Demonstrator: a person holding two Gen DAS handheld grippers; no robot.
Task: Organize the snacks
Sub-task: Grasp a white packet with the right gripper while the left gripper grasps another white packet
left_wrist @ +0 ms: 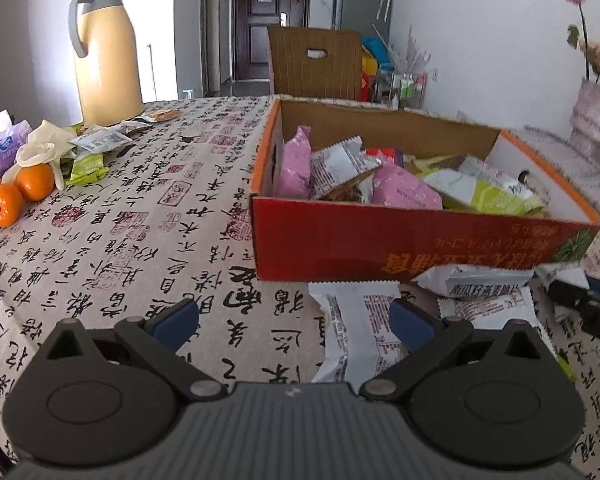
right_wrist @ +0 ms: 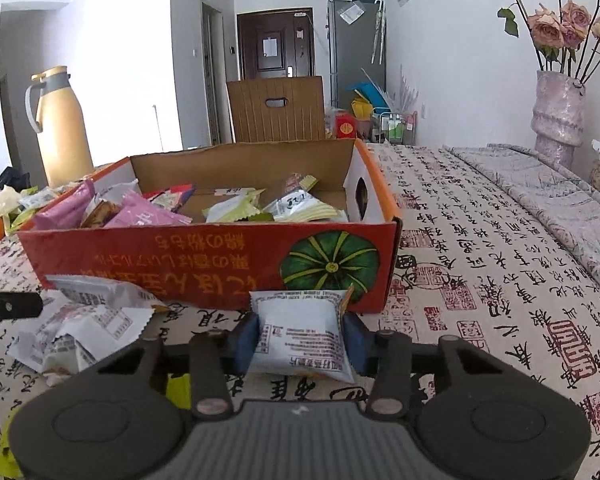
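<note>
A red and orange cardboard box (left_wrist: pixel 380 248) (right_wrist: pixel 204 264) stands on the table and holds several pink, green and white snack packets. My left gripper (left_wrist: pixel 294 322) is open low over the table, with a white snack packet (left_wrist: pixel 356 332) lying between its fingers near the right one. More white packets (left_wrist: pixel 484 280) lie against the box front. My right gripper (right_wrist: pixel 300 338) is shut on a white snack packet (right_wrist: pixel 300 336) just in front of the box. Loose white packets (right_wrist: pixel 80 320) lie to its left.
A yellow thermos jug (left_wrist: pixel 104 56) (right_wrist: pixel 60 128), oranges (left_wrist: pixel 20 192), a glove and more packets (left_wrist: pixel 88 152) sit at the far left. A vase of flowers (right_wrist: pixel 558 112) stands at the right. A brown chair (left_wrist: pixel 316 64) is behind the table.
</note>
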